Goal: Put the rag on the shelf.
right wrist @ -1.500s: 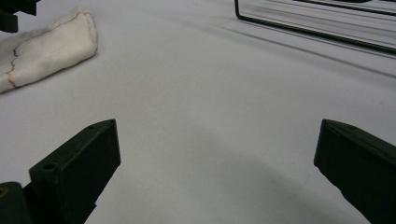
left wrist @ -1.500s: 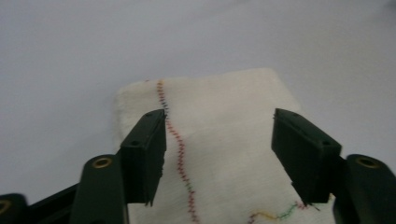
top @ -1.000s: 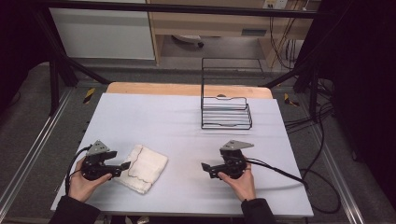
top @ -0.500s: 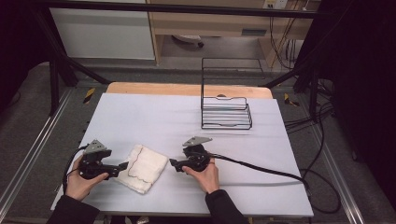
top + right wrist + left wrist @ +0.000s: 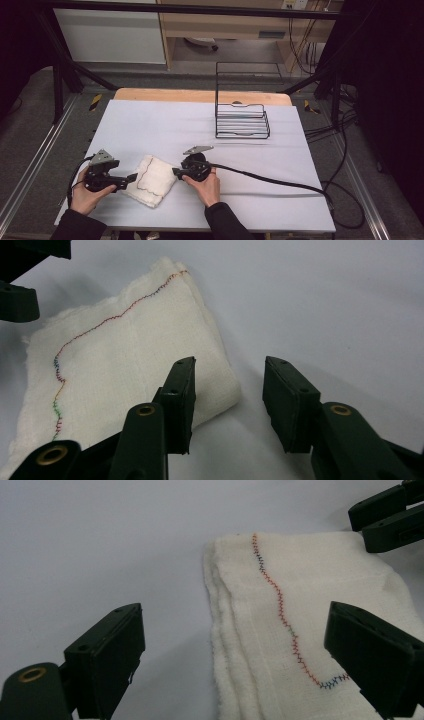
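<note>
The folded white cloth point(image 5: 151, 179) lies flat on the desk point(image 5: 165, 120) near its front edge, between my two tools, with its wavy line of coloured stitching facing up and its layered edges showing at one side. As I judge it, the work is only at its start: the cloth is not gripped by anything and has not left the desk, so taking hold of it and everything after that is left to do. My left tool point(image 5: 131, 177) sits just beside the cloth's left edge with its jaws spread wide and nothing clamped; in the left gripper view the jaws stand either side of the near corner without pressing it. My right tool point(image 5: 176, 171) is at the cloth's right corner, its jaws partway together and having just been closing; in the right gripper view one jaw stands over the folded corner and the other over bare desk, and I see no cloth pinched between them yet. Against the earlier frame, my right hand point(image 5: 206, 184) has come in from well out on the right of the desk to the cloth's edge, while my left hand point(image 5: 89, 192) has kept its place. The wire rack point(image 5: 242, 120) stands untouched at the far right.
</note>
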Available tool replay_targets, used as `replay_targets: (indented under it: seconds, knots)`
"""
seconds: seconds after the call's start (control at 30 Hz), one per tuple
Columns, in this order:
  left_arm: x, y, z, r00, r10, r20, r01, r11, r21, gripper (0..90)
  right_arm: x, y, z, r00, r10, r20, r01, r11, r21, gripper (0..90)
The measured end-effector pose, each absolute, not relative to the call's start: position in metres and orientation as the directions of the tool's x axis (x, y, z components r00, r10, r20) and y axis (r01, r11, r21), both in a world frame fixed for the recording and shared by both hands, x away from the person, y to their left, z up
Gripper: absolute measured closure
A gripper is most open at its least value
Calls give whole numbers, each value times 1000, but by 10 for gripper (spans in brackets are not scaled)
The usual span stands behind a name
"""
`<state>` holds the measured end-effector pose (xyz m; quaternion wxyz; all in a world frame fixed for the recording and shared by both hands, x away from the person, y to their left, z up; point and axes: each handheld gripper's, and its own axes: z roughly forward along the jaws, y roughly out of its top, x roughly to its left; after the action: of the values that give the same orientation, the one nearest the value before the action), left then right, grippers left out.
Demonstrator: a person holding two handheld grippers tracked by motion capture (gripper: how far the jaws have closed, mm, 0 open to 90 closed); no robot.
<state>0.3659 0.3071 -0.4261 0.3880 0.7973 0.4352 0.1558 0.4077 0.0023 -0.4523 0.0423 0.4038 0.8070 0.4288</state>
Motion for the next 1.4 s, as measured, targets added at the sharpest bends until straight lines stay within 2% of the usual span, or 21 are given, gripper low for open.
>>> replay_targets:
  seconds: [0.2, 0.27, 0.43, 0.67, 0.87, 1.17, 1.27, 1.3, 1.4]
  knots:
    - [366, 307, -426, 570, 817, -89, 571, -317, 757, 95, 408, 4, -457, -654, 690, 311, 643, 290, 709, 663]
    - [366, 307, -426, 570, 817, -87, 571, -318, 757, 95, 407, 6, -459, -646, 683, 341, 658, 272, 702, 733]
    - [366, 307, -426, 569, 818, -87, 573, -318, 755, 95, 405, 5, -456, -646, 683, 342, 657, 268, 705, 833]
    - [366, 307, -425, 568, 818, -94, 573, -311, 759, 95, 401, -1, -442, -661, 679, 320, 638, 284, 716, 847]
    - [369, 300, -422, 571, 815, -96, 574, -314, 756, 95, 398, -12, -425, -666, 700, 260, 626, 333, 705, 848]
    - [379, 269, -412, 617, 779, -111, 559, -335, 759, 115, 395, -49, -429, -633, 728, 264, 656, 324, 682, 847]
    - [388, 253, -409, 634, 767, -101, 551, -356, 754, 140, 394, -60, -430, -624, 737, 259, 661, 322, 678, 844]
    - [392, 247, -409, 631, 769, -100, 556, -358, 750, 178, 394, -65, -432, -619, 742, 258, 660, 314, 682, 841]
    - [407, 231, -411, 632, 770, -92, 564, -374, 736, 220, 393, -67, -436, -618, 746, 250, 653, 310, 691, 837]
